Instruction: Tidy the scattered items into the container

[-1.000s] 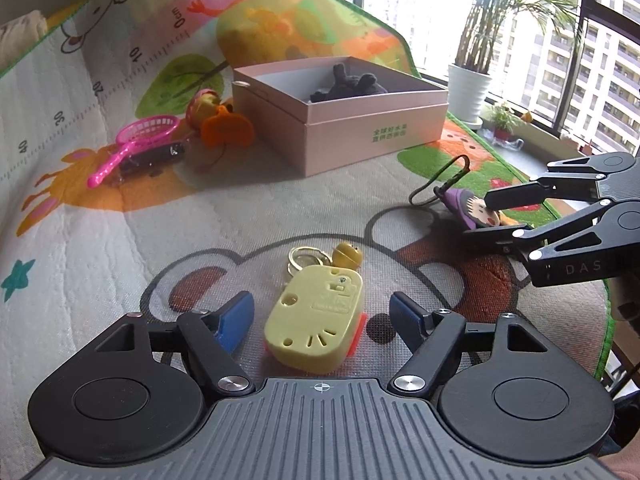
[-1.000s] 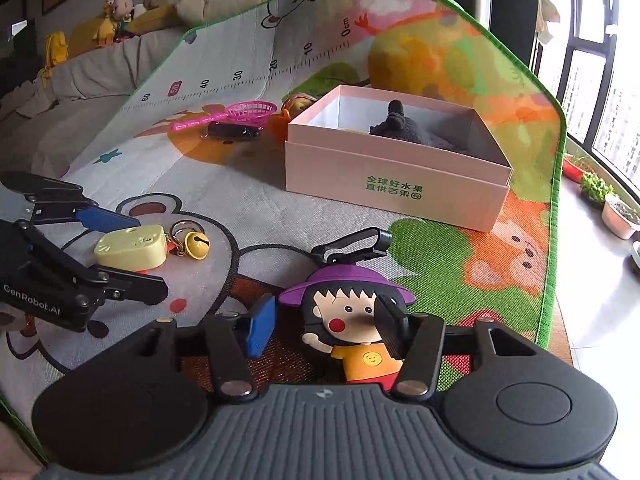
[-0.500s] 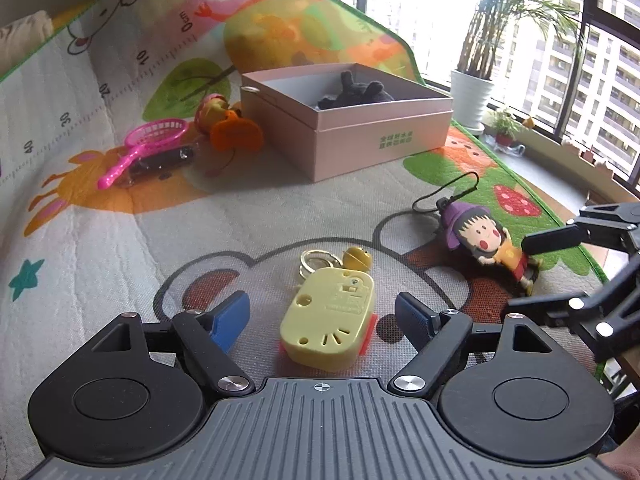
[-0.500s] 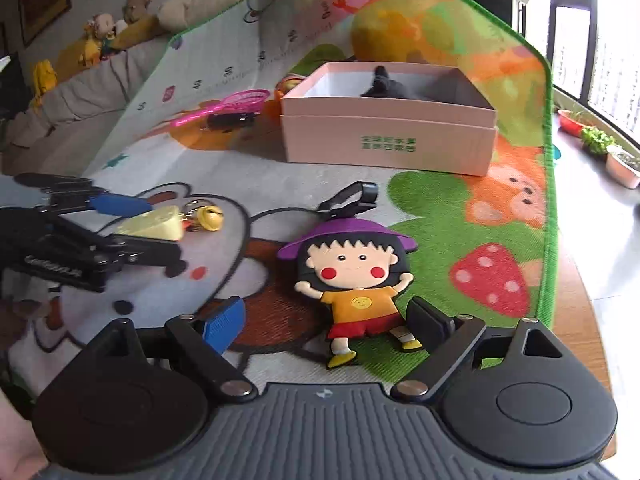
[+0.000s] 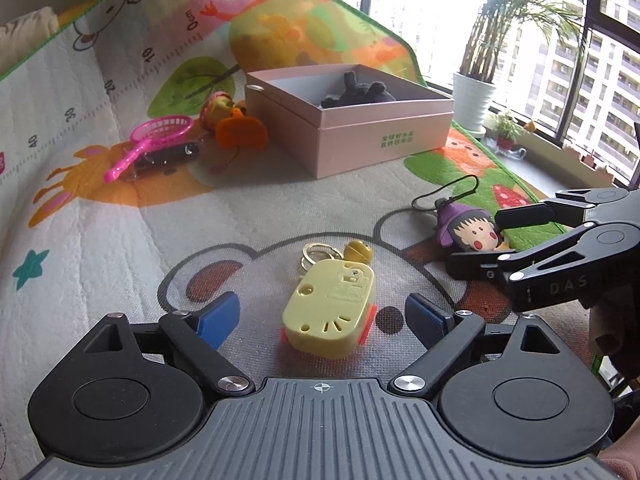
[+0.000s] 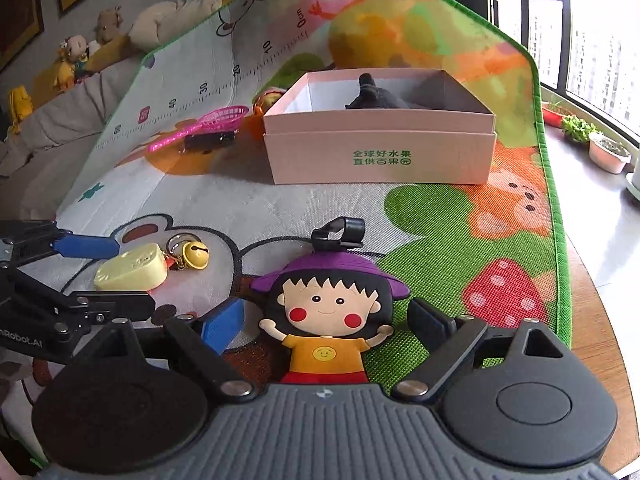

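Note:
A pink box (image 5: 352, 120) (image 6: 380, 144) stands on the play mat with a dark plush toy (image 5: 360, 92) inside. My left gripper (image 5: 324, 316) is open, its fingers either side of a yellow keychain toy (image 5: 332, 312) with a ring and bell (image 5: 358, 252). My right gripper (image 6: 324, 324) is open, its fingers either side of a cartoon girl doll (image 6: 328, 320) in a purple hat, lying flat on the mat; the doll also shows in the left wrist view (image 5: 468, 228). Neither toy is gripped.
A pink toy net (image 5: 152, 140) on a dark item (image 5: 168, 156) and an orange-and-yellow plush (image 5: 236, 124) lie left of the box. The mat's green edge (image 6: 556, 216) runs along the right, with potted plants (image 6: 608, 152) beyond. Stuffed toys (image 6: 76, 56) sit far left.
My right gripper has moved forward over the doll again, its open fingers now flanking the doll's body. My left gripper stays open around the yellow toy.

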The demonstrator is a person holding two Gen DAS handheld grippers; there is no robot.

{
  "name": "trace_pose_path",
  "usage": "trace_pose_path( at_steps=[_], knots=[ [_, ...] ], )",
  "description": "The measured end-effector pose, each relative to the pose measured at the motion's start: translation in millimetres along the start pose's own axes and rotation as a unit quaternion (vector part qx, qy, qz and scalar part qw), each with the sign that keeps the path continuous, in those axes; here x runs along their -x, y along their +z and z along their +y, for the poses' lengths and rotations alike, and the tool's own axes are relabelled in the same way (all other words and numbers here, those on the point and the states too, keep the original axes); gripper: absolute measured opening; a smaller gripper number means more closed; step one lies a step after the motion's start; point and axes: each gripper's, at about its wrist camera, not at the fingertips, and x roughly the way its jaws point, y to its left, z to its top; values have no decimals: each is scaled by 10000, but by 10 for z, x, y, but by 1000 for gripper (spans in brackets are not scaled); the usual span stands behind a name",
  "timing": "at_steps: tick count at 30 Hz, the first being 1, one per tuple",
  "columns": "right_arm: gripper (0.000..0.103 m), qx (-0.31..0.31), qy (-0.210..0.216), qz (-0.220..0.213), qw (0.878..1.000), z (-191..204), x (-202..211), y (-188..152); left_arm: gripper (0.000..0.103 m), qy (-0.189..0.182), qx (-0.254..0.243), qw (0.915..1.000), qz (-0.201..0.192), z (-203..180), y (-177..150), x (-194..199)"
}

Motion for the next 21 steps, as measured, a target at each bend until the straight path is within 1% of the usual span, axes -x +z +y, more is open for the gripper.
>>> trace_pose_path(
  at_steps=[1,2,3,4,5,7,8,9,11,13,15,18,21],
  knots=[
    [91,125,-88,-7,9999,39,-19,-1,94,2,-11,10000,6,-4,1,-13],
    [86,229,-132,-42,9996,69,-22,-2,94,9,-24,10000,8,-7,1,-27],
    [76,265,-79,-71,9996,79,3,-2,92,22,-41,10000,13,-13,3,-44],
    [72,298,-41,-63,9995,83,24,5,88,26,-59,10000,16,-20,6,-55],
    [72,304,-30,-53,9995,81,30,9,85,26,-83,10000,29,-29,11,-70],
    [72,312,-69,-68,9995,74,55,8,73,6,-173,9998,38,-56,23,-96],
    [72,301,-80,-62,9995,70,61,5,70,-6,-237,9997,17,-76,25,-102],
    [72,276,-88,-60,9996,64,70,6,66,-13,-305,9995,-13,-98,27,-104],
    [72,266,-140,-89,9995,64,100,13,62,-30,-401,9992,-52,-122,35,-113],
    [72,269,-174,-135,9994,62,149,19,55,-52,-469,9989,-62,-135,44,-118],
    [72,274,-207,-180,9992,51,195,25,51,-49,-515,9986,-83,-148,55,-116],
    [72,261,-230,-265,9990,20,247,31,51,-43,-539,9985,-52,-167,81,-119],
    [72,188,-217,-358,9989,-25,282,35,51,-12,-676,9977,-5,-224,99,-120]
  ],
)
